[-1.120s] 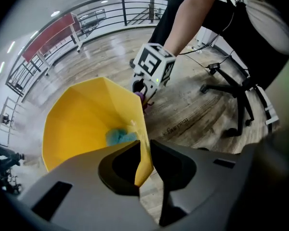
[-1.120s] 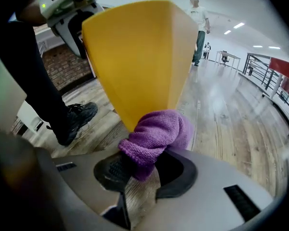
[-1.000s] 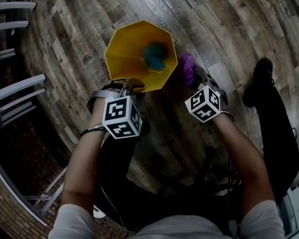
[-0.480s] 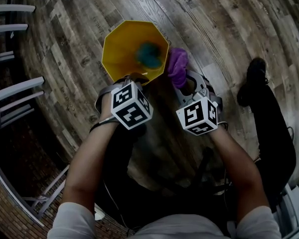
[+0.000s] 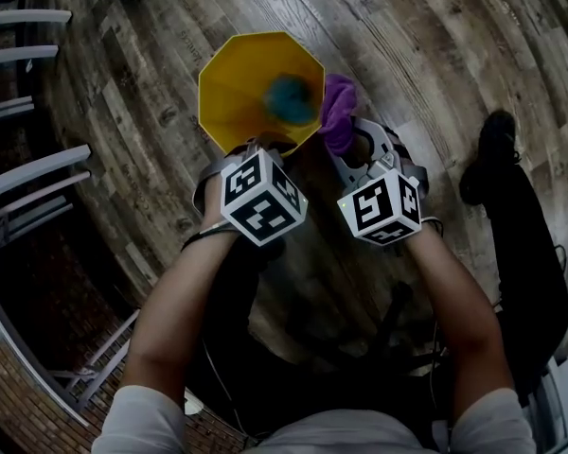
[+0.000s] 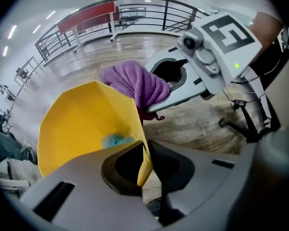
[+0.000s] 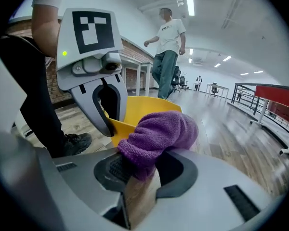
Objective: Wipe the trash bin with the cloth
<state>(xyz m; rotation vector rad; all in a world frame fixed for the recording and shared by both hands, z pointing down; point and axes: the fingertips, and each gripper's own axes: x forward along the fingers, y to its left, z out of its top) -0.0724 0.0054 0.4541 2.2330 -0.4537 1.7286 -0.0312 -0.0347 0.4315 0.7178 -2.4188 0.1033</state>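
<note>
Head view, trash bin: the yellow eight-sided trash bin [image 5: 251,88] stands mouth-up on the wooden floor [image 5: 435,55], in the upper middle of the frame.
Inside the bin: a blue-green lump [image 5: 289,97] lies at the bottom; what it is cannot be told.
Cloth: the purple cloth [image 5: 336,112] is bunched against the bin's right edge, touching the outer wall by the rim.
Right tool: the right tool [image 5: 346,145] sits just lower right of the bin. Its jaws are clamped on the cloth, which bulges out past the tips.
Left tool: the left tool [image 5: 256,149] is at the bin's lower edge, pointing steeply down. Its jaws have just been closing and pinch the thin yellow wall, one pad inside and one outside.
Between the tools: they are side by side, near each other but apart.
Surroundings: a dark shoe [image 5: 492,149] is at the right and metal railings [image 5: 28,168] are at the left. In the right gripper view a standing person [image 7: 166,52] is beyond the bin.
</note>
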